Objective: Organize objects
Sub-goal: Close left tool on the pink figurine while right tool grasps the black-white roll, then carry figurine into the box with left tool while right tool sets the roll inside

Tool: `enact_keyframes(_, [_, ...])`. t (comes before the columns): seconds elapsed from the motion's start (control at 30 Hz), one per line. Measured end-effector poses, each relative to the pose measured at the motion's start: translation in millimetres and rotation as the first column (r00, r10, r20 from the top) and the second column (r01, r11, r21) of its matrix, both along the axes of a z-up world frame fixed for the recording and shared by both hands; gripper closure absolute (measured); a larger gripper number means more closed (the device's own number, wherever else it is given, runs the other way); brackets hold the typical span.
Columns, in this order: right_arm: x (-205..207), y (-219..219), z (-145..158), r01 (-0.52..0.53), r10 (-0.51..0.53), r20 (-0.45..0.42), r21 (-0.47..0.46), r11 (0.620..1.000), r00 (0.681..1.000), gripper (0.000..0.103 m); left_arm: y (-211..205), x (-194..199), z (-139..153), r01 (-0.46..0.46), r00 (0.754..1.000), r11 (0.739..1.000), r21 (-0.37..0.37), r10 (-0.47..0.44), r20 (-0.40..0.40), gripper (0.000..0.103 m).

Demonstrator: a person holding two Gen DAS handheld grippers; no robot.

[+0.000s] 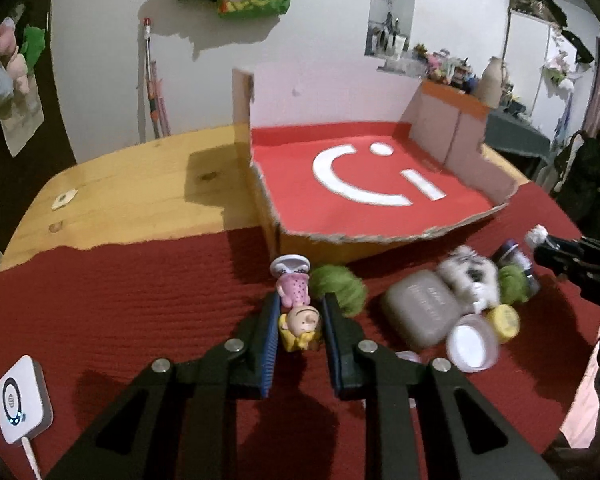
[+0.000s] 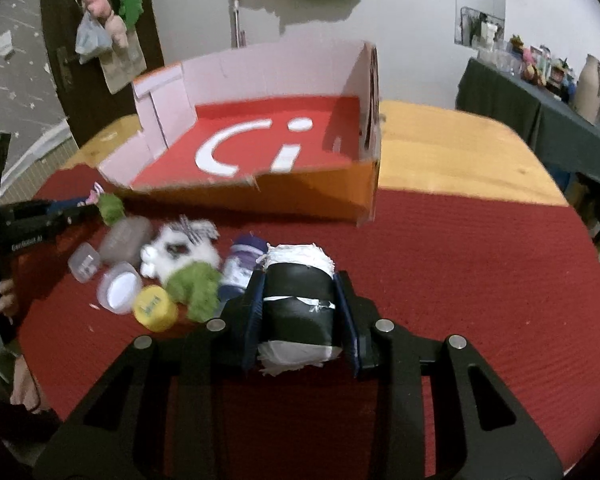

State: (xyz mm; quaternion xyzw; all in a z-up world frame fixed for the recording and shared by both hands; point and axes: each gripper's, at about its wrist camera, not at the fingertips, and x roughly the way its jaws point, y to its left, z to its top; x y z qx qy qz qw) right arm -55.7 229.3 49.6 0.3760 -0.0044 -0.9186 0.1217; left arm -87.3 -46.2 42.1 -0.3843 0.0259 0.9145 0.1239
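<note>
Hard plastic, by its look, made up the cartoon figurine (image 1: 298, 312) that sat clenched between the blue pads of the left gripper (image 1: 300, 312), above the red cloth (image 1: 120, 300) and just short of the torn cardboard box (image 1: 440, 236). It seemed light and rigid, probably slick on its glossy head, so the narrow body was the surer place to pinch. The right gripper (image 2: 304, 308) was clamped on a black-wrapped roll with frayed white ends (image 2: 298, 304), held by its taped middle; that bundle looked soft and would likely give under pressure, and the shredded ends could shed. The box, with its red floor, stood ahead of both tools and held nothing that showed.

The loose pile on the cloth lay near the box front: a white plush toy (image 2: 184, 250), green fuzzy pieces (image 2: 196, 286), a yellow cap (image 2: 154, 308), a white-lidded jar (image 2: 118, 288), a grey case (image 2: 126, 238) and a purple-labelled bottle (image 2: 242, 266). Motion blur smeared most of these, and the label print could not be read. Whether either held item touched the cloth was unclear, since the fingers hid their undersides. The bottle was partly masked by the roll
</note>
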Motion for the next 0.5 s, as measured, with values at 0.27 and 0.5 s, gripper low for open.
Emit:
enact_keyframes(0.27, [-0.2, -8.7, 5.1, -0.014, 0.014, -0.005, 0.013, 1.000, 1.000, 0.071, 4.1, 11.3, 13.7, 0.022, 0.999, 1.000, 0.000, -0.022, -0.035, 0.081])
enact_keyframes(0.5, [-7.9, -6.6, 23.0, -0.033, 0.032, -0.033, -0.026, 0.999, 0.999, 0.071, 12.0, 12.4, 37.4, 0.063, 0.995, 0.998, 0.018, -0.062, -0.075, 0.081])
